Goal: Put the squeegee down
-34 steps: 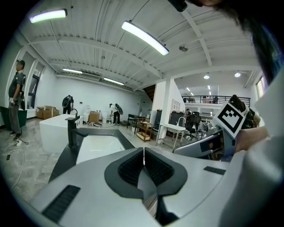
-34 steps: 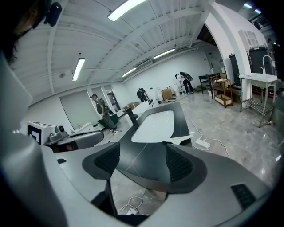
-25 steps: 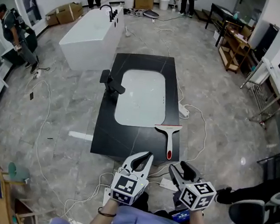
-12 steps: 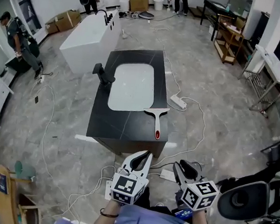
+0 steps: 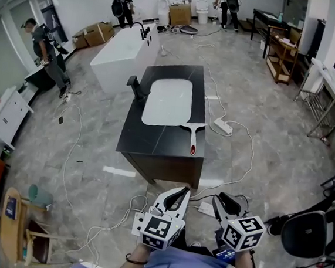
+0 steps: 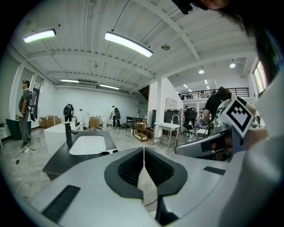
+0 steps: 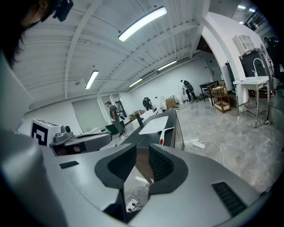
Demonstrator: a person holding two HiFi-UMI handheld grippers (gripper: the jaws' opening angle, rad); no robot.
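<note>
The squeegee [image 5: 193,138] lies flat on the black worktop [image 5: 155,142], just beside the front right corner of the white sink basin [image 5: 167,101]. Its blade is toward the basin and its red-tipped handle points at the near edge. Neither set of tongs touches it, so the put-down appears complete.

**Tongs**
- Left tongs [image 5: 179,192]: pads together, nothing between them.
- Right tongs [image 5: 222,198]: jaws have just been closing. A narrow gap remains and nothing is between them.
- Both sets are held close to the operator's body, well apart from the worktop.

**Handling**
- The squeegee is judged light and rigid, with a soft blade edge.
- The slim handle is the correct place to take hold, at mid-length.
- The blade is wide and would turn in a grip.
- The polished worktop is probably slippery, so a push could slide the tool toward the edge.

**Surroundings**
- A black faucet [image 5: 137,89] stands at the basin's left side, clear of the squeegee.
- A white bathtub [image 5: 125,53] stands beyond the worktop.
- A power strip [image 5: 222,126] and loose cables [image 5: 242,149] lie on the floor to the right.
- More cable [image 5: 111,228] lies near the operator's feet and is a trip hazard on any approach.
- Other persons work at the far wall.
</note>
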